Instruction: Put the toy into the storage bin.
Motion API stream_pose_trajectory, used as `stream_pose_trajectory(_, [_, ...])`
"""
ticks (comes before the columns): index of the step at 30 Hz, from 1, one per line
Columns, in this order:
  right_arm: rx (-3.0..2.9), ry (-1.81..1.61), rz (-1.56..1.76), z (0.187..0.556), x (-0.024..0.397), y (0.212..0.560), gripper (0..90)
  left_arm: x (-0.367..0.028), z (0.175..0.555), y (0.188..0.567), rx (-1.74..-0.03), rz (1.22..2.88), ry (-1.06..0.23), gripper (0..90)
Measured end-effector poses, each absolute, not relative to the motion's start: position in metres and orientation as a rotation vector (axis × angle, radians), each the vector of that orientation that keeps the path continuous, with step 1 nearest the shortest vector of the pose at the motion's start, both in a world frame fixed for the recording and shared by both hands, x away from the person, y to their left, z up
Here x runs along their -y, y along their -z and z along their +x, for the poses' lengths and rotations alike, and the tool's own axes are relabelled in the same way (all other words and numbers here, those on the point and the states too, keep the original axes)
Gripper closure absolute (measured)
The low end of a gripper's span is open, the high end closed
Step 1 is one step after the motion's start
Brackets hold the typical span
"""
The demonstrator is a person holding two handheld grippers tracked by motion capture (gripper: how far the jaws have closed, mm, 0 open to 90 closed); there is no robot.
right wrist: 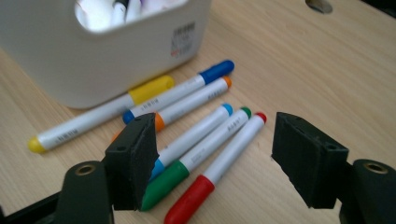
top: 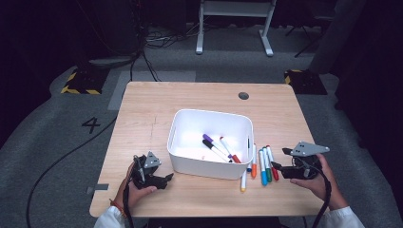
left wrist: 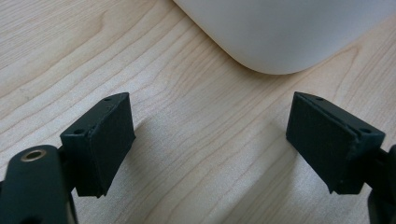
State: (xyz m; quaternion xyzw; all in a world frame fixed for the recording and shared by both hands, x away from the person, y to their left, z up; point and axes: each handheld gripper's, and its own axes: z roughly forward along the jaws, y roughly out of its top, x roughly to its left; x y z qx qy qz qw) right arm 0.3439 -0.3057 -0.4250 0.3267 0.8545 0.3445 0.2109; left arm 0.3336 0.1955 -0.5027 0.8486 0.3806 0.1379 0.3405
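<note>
Red marker (right wrist: pixel 212 175) between spread jaws of right tool (right wrist: pixel 212 158), untouched.

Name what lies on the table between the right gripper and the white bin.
Six markers lie there beside the white bin, in front of the open right gripper; the high view and right gripper view show this.

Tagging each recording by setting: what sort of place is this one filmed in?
Probably a lab or recording studio rather than a home: a lone wooden table on grey carpet, a floor number marking, yellow-black hazard-striped blocks, and dark surroundings with cables trailing on the floor.
</note>
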Motion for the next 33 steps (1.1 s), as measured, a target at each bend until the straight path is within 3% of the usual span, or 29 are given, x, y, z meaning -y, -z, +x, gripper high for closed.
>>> stream_pose_trajectory(18, [-2.371,-0.879,1.096,0.349,0.318,0.477,37.2,-0.196,0.334,0.503,-0.989,2.209,-0.360,15.3])
stream_pose_trajectory(22, [-2.340,-0.870,1.168,0.352,0.327,0.482,42.7,-0.196,0.334,0.503,-0.989,2.209,-0.360,15.3])
stream_pose_trajectory(33, [-2.284,-0.852,1.271,0.356,0.347,0.488,72.3,-0.196,0.334,0.503,-0.989,2.209,-0.360,15.3])
